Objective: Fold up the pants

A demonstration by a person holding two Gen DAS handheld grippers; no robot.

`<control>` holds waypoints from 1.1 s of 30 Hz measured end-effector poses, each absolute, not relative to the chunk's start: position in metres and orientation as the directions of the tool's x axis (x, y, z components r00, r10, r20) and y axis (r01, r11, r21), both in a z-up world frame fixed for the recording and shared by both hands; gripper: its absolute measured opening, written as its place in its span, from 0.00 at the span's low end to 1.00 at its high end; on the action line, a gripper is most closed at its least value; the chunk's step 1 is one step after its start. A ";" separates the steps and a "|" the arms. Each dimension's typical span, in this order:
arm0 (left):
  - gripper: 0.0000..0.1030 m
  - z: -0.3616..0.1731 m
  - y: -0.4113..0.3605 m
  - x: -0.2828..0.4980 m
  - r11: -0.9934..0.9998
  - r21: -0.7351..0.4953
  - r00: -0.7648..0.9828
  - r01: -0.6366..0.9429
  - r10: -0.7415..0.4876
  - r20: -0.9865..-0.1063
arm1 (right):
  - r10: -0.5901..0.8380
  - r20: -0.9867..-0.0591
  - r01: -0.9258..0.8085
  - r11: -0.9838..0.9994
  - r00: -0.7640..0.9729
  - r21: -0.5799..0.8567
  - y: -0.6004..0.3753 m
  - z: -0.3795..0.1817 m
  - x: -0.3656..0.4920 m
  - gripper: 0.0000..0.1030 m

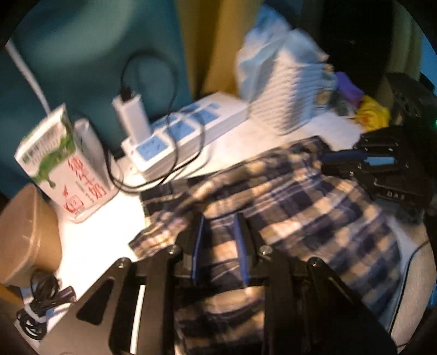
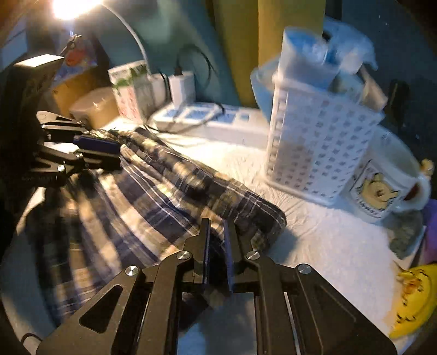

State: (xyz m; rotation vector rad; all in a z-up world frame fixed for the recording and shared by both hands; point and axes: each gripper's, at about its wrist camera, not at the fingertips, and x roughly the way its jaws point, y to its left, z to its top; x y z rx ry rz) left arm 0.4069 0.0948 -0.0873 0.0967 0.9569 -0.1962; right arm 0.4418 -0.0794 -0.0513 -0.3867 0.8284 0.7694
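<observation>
The pants (image 1: 286, 191) are blue-and-cream plaid, rumpled on the white table (image 2: 327, 245). The left gripper (image 1: 218, 232) and the right gripper (image 2: 217, 234) each pinch a fold of them.

Behind your work surface you see a teal wall (image 1: 82, 49) with a mustard-yellow panel (image 1: 215, 46) beside it. The white tabletop (image 2: 333, 245) is covered in a nubby cloth. A bright lamp (image 2: 68, 8) glares at the upper left of your right wrist view, casting warm light.
</observation>
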 end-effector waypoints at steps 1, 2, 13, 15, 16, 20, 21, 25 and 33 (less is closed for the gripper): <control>0.22 -0.092 0.099 0.408 0.979 -0.022 0.552 0.204 -0.133 -0.823 | 0.455 -0.778 -0.739 0.674 0.433 -0.016 -0.078 -0.054 0.444 0.11; 0.23 -0.097 0.104 0.411 0.978 -0.047 0.547 0.201 -0.152 -0.823 | 0.458 -0.774 -0.734 0.679 0.437 -0.013 -0.078 -0.056 0.448 0.07; 0.23 -0.102 0.119 0.408 0.975 -0.121 0.575 0.186 -0.208 -0.791 | 0.447 -0.762 -0.722 0.691 0.469 -0.039 -0.079 -0.057 0.449 0.05; 0.23 -0.097 0.124 0.403 0.979 -0.118 0.579 0.166 -0.193 -0.792 | 0.446 -0.760 -0.717 0.696 0.473 -0.039 -0.079 -0.057 0.449 0.04; 0.23 -0.092 0.125 0.401 0.982 -0.112 0.582 0.154 -0.182 -0.792 | 0.447 -0.759 -0.716 0.697 0.474 -0.036 -0.079 -0.057 0.449 0.04; 0.23 -0.069 0.130 0.387 0.986 -0.111 0.619 0.121 -0.162 -0.768 | 0.459 -0.746 -0.699 0.715 0.483 -0.013 -0.083 -0.054 0.448 0.04; 0.23 -0.065 0.128 0.385 0.989 -0.097 0.630 0.112 -0.146 -0.763 | 0.463 -0.740 -0.696 0.718 0.488 -0.009 -0.084 -0.052 0.446 0.05; 0.23 -0.053 0.131 0.378 0.995 -0.070 0.663 0.064 -0.095 -0.743 | 0.480 -0.716 -0.683 0.730 0.508 0.005 -0.091 -0.041 0.437 0.05; 0.23 -0.093 0.136 0.397 0.997 -0.066 0.591 0.031 -0.072 -0.803 | 0.401 -0.762 -0.677 0.733 0.508 -0.065 -0.080 -0.068 0.430 0.06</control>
